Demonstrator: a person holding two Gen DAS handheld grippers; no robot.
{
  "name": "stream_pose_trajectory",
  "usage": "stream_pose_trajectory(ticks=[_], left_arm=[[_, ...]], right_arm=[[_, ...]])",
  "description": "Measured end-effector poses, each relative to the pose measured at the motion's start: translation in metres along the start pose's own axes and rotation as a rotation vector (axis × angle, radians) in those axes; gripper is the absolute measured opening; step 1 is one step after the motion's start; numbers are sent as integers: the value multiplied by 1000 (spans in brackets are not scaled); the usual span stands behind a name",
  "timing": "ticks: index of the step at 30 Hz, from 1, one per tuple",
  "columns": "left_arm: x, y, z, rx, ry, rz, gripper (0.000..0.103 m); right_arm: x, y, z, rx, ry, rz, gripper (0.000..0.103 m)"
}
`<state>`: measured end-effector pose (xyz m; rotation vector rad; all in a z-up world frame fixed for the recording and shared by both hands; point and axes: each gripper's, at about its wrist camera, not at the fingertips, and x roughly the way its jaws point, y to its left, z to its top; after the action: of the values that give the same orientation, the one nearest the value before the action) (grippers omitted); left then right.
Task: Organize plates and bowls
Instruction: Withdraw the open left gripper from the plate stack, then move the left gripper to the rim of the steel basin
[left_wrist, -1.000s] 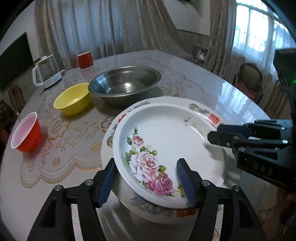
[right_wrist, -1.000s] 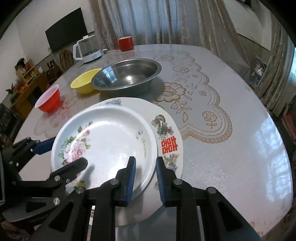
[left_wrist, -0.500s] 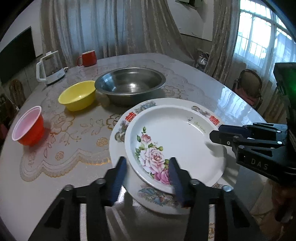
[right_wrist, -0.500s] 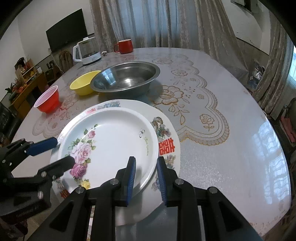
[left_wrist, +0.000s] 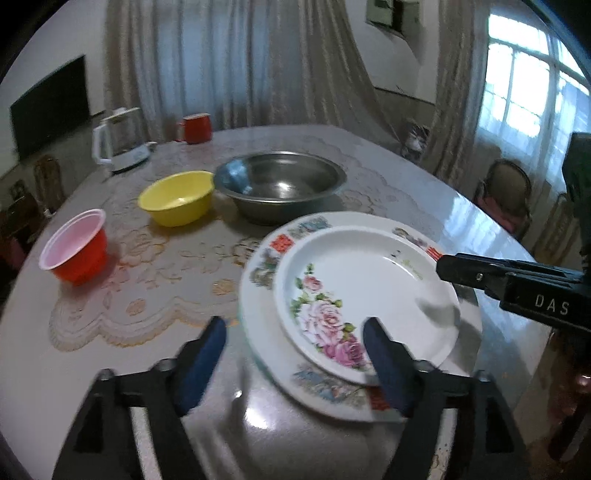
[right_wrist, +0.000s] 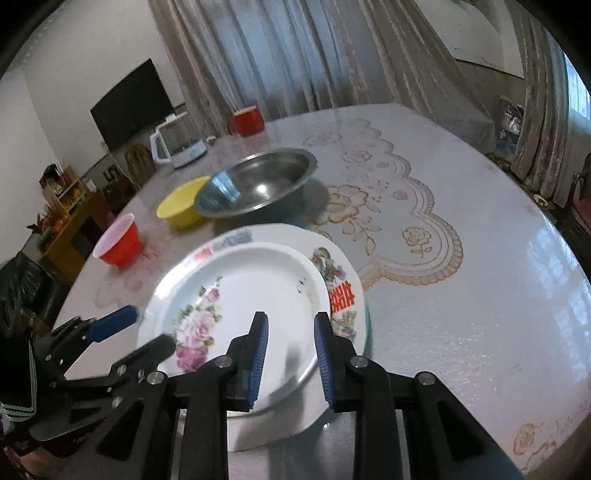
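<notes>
Fingers of the left gripper (left_wrist: 291, 363) stand wide apart and have just been opening; the near rim of the rose plate (left_wrist: 369, 295) lies between them, but neither pad presses on it, so it is released. A second ago the same fingers straddled that rim more closely. Over on the right gripper (right_wrist: 290, 354), the pads are narrowly spaced with the plate's rim at about six o'clock between them; they appear to pinch it, though blur leaves that a judgement.

Stacked slightly off-centre, the rose plate rests on the larger patterned plate (left_wrist: 266, 266) on the table (right_wrist: 461, 314). From the plates, the steel bowl (left_wrist: 280, 184) sits at twelve o'clock, the yellow bowl (left_wrist: 177, 197) at about ten, the red cup (left_wrist: 75, 245) near nine.

Letting go on the left suggests the plates are stacked, leaving the bowls to nest.
</notes>
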<state>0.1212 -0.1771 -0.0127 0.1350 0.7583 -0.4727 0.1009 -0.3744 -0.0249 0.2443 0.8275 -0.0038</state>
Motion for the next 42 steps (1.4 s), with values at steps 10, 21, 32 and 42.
stream_pose_trajectory(ticks=[10, 21, 32, 42], left_arm=[[-15, 19, -22, -101, -8, -9, 92], [-24, 49, -37, -220, 33, 85, 99], [-24, 60, -31, -231, 41, 124, 100], [-8, 64, -9, -226, 61, 149, 100]], right_arm=[[5, 17, -6, -16, 32, 48, 25], [9, 35, -15, -41, 64, 53, 27], [9, 34, -4, -65, 50, 43, 37], [18, 1, 29, 4, 13, 42, 39]])
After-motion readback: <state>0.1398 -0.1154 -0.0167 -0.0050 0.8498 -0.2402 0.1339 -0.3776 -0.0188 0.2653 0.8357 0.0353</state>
